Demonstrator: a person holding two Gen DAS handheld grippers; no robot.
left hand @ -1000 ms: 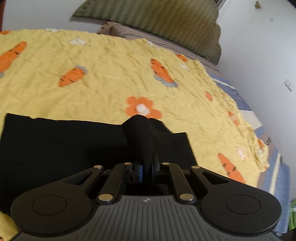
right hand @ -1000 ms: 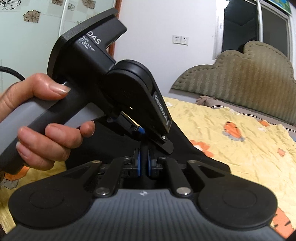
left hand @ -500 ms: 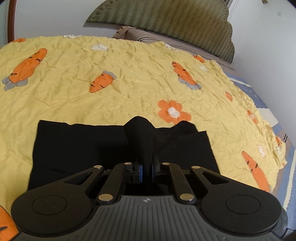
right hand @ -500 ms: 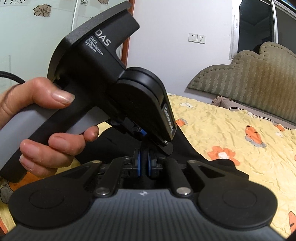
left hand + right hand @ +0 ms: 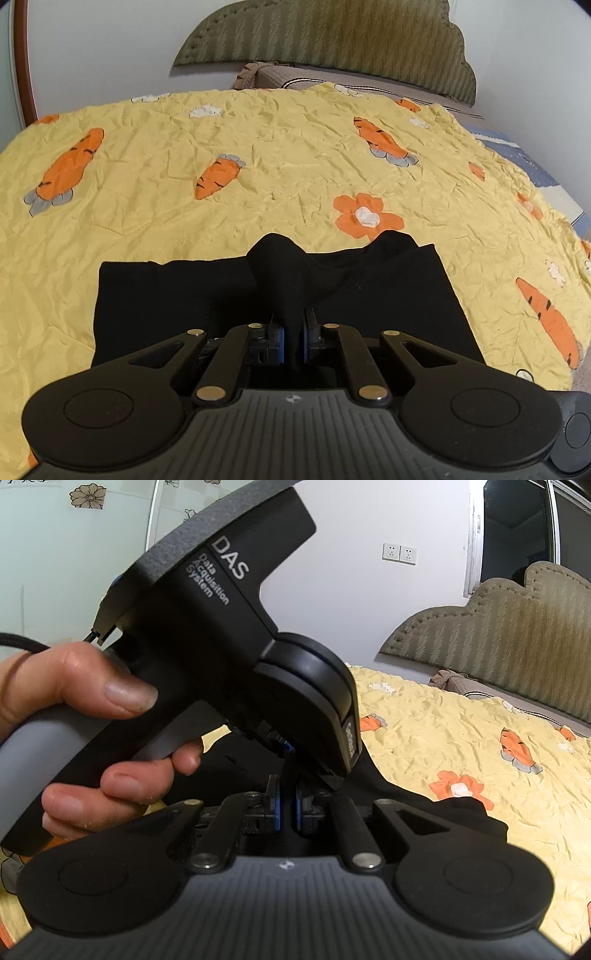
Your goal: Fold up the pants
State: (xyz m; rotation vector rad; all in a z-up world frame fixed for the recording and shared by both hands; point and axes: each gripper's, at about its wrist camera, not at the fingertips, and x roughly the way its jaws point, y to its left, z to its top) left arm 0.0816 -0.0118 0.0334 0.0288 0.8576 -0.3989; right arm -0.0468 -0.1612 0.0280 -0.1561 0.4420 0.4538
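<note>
Black pants (image 5: 177, 299): matte, soft knit, folded into a flat rectangle on a crinkled yellow bedsheet (image 5: 258, 147) printed with orange carrots and orange flowers. Behind the sheet, a ribbed olive headboard (image 5: 332, 37) with a scalloped, stitched edge, against a plain white wall.

Left gripper (image 5: 293, 341): smooth black plastic linkage with brass-coloured pins, blue-edged pads clamped tight on a raised peak of the black fabric. Peak tented up in a cone from the near edge of the folded pants, the rest spread flat ahead and to both sides.

Right gripper (image 5: 286, 808): same build, pads pinched on black cloth drawn up between them, more of the pants pooled just ahead to the right. Directly in front, nearly touching, the left unit's textured black body marked "DAS Data Acquisition System", its grey handle wrapped by a hand (image 5: 85, 716), thumb on top, fingers curled beneath.
</note>
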